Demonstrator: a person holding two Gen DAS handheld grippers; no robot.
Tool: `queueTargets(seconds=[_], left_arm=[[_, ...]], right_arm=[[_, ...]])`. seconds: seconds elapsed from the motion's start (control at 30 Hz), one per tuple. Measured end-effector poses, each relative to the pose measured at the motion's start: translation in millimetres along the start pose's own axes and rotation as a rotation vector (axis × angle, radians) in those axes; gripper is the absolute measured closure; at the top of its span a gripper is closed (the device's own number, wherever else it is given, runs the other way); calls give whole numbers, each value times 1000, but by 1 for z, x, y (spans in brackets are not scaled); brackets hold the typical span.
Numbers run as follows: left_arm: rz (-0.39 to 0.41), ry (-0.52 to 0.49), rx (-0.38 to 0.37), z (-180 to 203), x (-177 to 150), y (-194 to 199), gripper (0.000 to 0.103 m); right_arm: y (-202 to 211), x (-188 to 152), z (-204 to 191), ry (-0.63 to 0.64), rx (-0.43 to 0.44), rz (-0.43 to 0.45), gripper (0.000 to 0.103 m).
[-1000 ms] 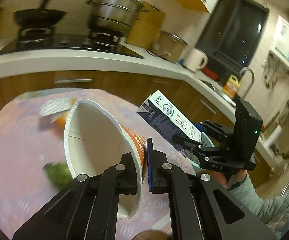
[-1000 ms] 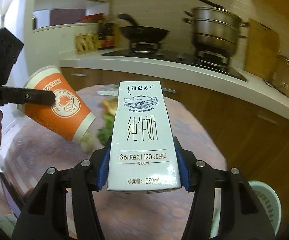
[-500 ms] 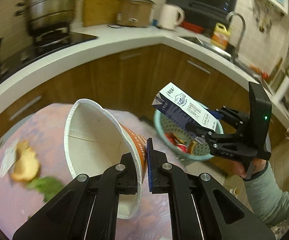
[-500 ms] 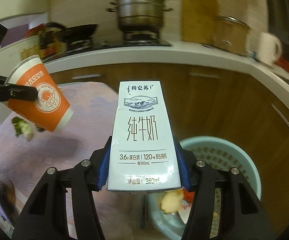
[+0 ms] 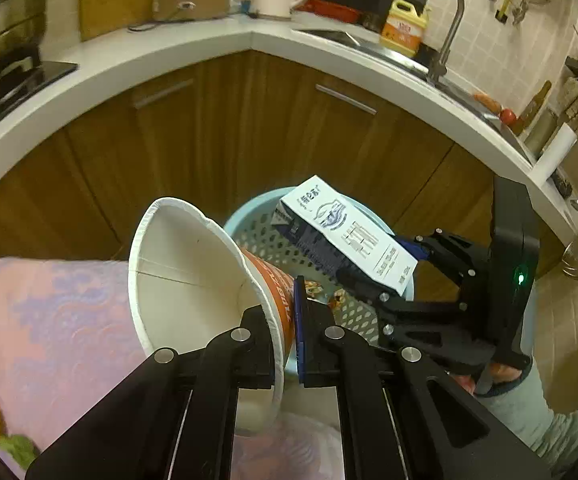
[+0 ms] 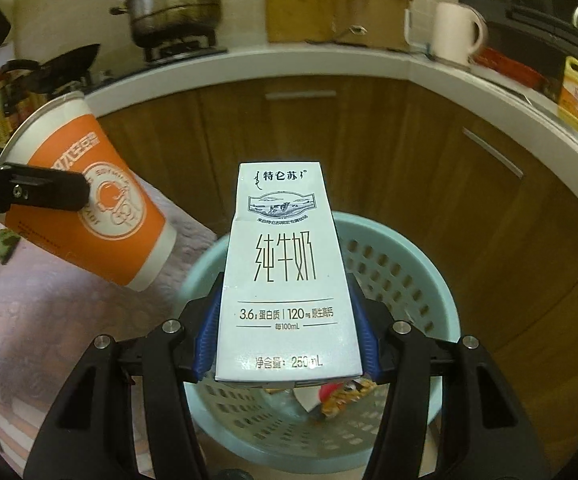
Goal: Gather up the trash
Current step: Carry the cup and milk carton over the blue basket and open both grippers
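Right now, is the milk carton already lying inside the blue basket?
No, the milk carton is clamped between the pads of the right hand-held gripper, above the basket.

The left tool (image 5: pixel 287 316) points steeply downward, its jaws pinched nearly shut on a thin wall. The right tool (image 6: pixel 287 344) also tilts downward, jaws about half spread and clamped, with a hand (image 5: pixel 501 376) gripping its handle.
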State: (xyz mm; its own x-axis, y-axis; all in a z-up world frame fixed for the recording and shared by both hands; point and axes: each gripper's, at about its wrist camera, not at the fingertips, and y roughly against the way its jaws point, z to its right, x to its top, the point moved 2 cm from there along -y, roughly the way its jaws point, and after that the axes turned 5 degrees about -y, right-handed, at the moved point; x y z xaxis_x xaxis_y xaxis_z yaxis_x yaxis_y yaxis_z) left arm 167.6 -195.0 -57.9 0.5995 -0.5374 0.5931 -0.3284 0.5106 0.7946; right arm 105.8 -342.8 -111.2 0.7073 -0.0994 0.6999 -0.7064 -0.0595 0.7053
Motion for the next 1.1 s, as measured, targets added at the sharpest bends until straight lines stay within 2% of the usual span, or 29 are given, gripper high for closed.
queueTargets(seconds=[0.2, 0.27, 0.3, 0.33, 0.4, 0.57, 0.7, 1.0, 1.1], left_arm=[[-31, 3, -27, 10, 14, -31, 96], [-36, 11, -16, 10, 16, -40, 84], [-42, 13, -21, 11, 18, -44, 71], [-47, 18, -27, 11, 18, -48, 62], [-53, 25, -22, 11, 18, -52, 52], [-51, 18, -22, 10, 15, -46, 51], [-6, 30, 2, -1, 10, -23, 47], [123, 22, 89, -27, -9, 50, 46], [180, 26, 131, -36, -21, 85, 39]], right_arm=[[-16, -7, 24, -55, -46, -53, 50], [-20, -9, 31, -70, -54, -69, 50], [-23, -11, 34, -75, -62, -80, 49], [-25, -13, 36, -79, -71, -89, 49], [-29, -17, 41, -88, -81, -102, 43], [-29, -19, 43, -105, -71, -110, 42], [-17, -10, 26, -87, -34, -73, 42], [18, 19, -48, 27, 83, 46, 42], [29, 26, -76, 52, 155, 82, 42]])
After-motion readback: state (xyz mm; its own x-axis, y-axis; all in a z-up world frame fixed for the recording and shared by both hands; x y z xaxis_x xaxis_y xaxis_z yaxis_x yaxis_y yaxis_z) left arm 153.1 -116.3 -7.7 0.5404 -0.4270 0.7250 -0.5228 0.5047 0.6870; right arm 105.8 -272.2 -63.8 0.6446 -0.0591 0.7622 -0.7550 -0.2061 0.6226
